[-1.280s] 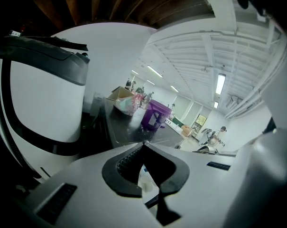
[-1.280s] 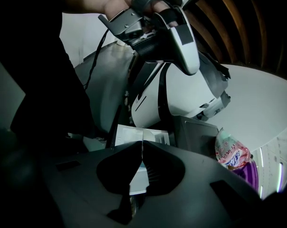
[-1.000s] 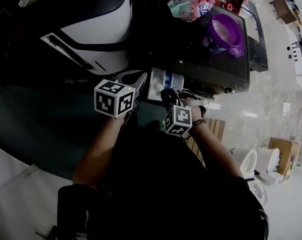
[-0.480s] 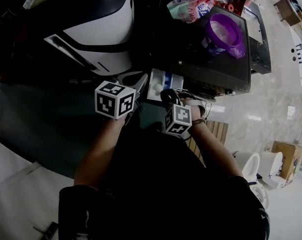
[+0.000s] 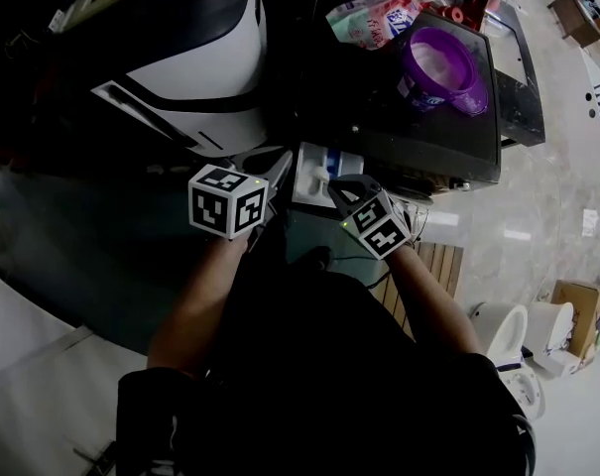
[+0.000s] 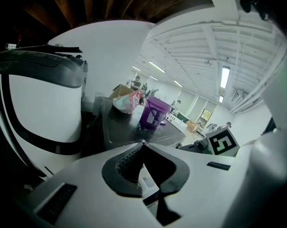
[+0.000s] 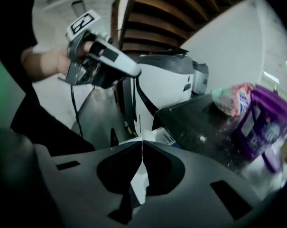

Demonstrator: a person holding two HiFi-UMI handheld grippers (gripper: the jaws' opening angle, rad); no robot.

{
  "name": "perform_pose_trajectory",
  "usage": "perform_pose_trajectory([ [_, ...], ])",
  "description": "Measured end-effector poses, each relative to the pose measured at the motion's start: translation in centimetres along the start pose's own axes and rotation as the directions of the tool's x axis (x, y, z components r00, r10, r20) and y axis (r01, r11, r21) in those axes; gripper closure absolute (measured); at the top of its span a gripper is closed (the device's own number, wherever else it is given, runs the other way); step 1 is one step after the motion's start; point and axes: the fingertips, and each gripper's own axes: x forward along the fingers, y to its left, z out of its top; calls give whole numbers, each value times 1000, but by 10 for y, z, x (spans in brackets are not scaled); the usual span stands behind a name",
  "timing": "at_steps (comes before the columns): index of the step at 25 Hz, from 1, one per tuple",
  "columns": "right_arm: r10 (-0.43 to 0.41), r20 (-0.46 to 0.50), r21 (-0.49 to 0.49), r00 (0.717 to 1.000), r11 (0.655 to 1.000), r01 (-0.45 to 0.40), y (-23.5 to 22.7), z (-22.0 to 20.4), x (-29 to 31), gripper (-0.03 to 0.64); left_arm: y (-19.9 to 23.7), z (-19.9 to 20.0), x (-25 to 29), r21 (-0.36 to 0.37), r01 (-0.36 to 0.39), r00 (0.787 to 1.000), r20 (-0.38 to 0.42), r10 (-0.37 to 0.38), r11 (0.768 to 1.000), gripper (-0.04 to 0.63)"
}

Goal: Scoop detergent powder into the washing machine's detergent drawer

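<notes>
With left gripper and right gripper closed, seemingly empty, beside the open detergent drawer, next comes scooping powder from the purple tub.

The detergent drawer is standing pulled out in the narrow gap between the white washing machine and the dark worktop, so the way in is running from above and from the person's side. The left gripper, jaws closed, is crowding the drawer's left edge — the right gripper, clamping a white scoop, is taking up the room over its near end. On the worktop a purple detergent tub and a pink-and-green bag are filling the far end; the near stretch of it is lying bare — open to a gripper.
</notes>
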Motion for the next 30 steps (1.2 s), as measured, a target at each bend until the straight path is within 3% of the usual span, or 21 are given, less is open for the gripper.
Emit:
perform_pose_trajectory([
  [2,33,54,137,998,990,-40,-4,2,-6,597,-4,3,3,7,7,1000,-3,-7,1000,586],
  [4,55,123,273,991,958,-87,-10,3,-15,597,-11,7,7,18,19,1000,-5,-19,1000,586],
  [7,57,238,451,970,878,-162,-21,3,-32,597,-22,12,14,38,39,999,-5,-39,999,586],
  [10,35,313,548,949,809,-211,-30,-2,-54,597,-32,16,20,59,56,998,-8,-56,997,586],
  [17,-59,476,642,877,705,-301,-49,-1,-107,597,-59,29,31,132,111,994,-16,-109,985,586],
  [22,-179,547,678,818,668,-307,-77,5,-143,597,-84,55,39,136,205,977,26,-210,969,586],
  [26,-281,584,711,761,630,-313,-100,13,-171,597,-93,87,41,197,245,964,55,-260,949,586],
  [30,-333,584,720,740,633,-284,-113,26,-188,597,-97,119,40,276,266,949,91,-301,924,586],
])
